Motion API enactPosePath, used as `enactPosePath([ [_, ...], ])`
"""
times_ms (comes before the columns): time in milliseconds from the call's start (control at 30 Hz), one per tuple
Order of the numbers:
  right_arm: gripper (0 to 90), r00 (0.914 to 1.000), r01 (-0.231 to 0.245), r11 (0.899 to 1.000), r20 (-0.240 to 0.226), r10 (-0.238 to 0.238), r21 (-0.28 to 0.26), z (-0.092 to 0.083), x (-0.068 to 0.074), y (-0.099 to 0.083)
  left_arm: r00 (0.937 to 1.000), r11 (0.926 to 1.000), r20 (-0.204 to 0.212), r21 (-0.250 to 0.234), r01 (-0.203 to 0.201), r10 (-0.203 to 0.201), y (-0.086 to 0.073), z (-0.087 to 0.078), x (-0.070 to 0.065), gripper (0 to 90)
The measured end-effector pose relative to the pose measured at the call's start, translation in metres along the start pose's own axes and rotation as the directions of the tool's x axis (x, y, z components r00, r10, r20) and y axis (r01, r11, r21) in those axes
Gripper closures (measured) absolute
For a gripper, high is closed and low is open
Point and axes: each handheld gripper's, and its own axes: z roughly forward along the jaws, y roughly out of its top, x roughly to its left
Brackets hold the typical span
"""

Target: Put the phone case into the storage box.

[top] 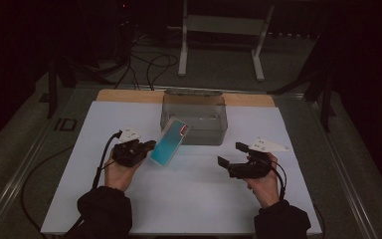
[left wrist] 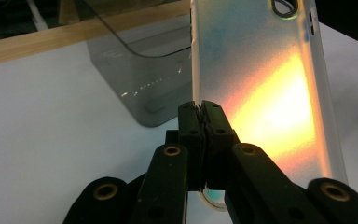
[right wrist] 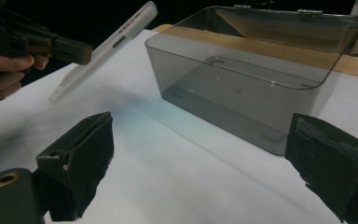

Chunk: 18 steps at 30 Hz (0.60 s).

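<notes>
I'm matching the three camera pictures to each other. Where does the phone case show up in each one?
High view: phone case left of centre, pinched by the left gripper.
Left gripper view: upper right, rising from the shut jaws.
Right gripper view: upper left, tilted.
Shared landmark: the smoky clear box.

Teal phone case [top: 169, 142], smoky grey box [top: 195, 117], white table sheet [top: 189, 184].
</notes>
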Motion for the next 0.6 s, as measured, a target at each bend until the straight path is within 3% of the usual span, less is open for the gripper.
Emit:
enactPosePath([
  [200, 8.0, 1.0, -0.002, 1.0, -0.009, 0.002, 0.002, 0.005, 0.003, 0.003, 0.9999, 0.9999, 0.005, -0.005, -0.016, 0.016, 0.004, 0.005, -0.007, 88.9],
  [433, 8.1, 0.9987, -0.007, 0.999, -0.051, 0.005, -0.038, 0.013, 0.01, 0.014, 0.9995, 0.9991, 0.009, -0.03, -0.031, 0.031, 0.011, 0.01, -0.016, 88.8],
  [600, 8.0, 0.9976, -0.021, 1.0, -0.067, 0.02, -0.006, 0.019, 0.013, 0.018, 0.9991, 0.998, 0.009, -0.047, -0.042, 0.042, 0.014, 0.011, -0.021, 88.8],
])
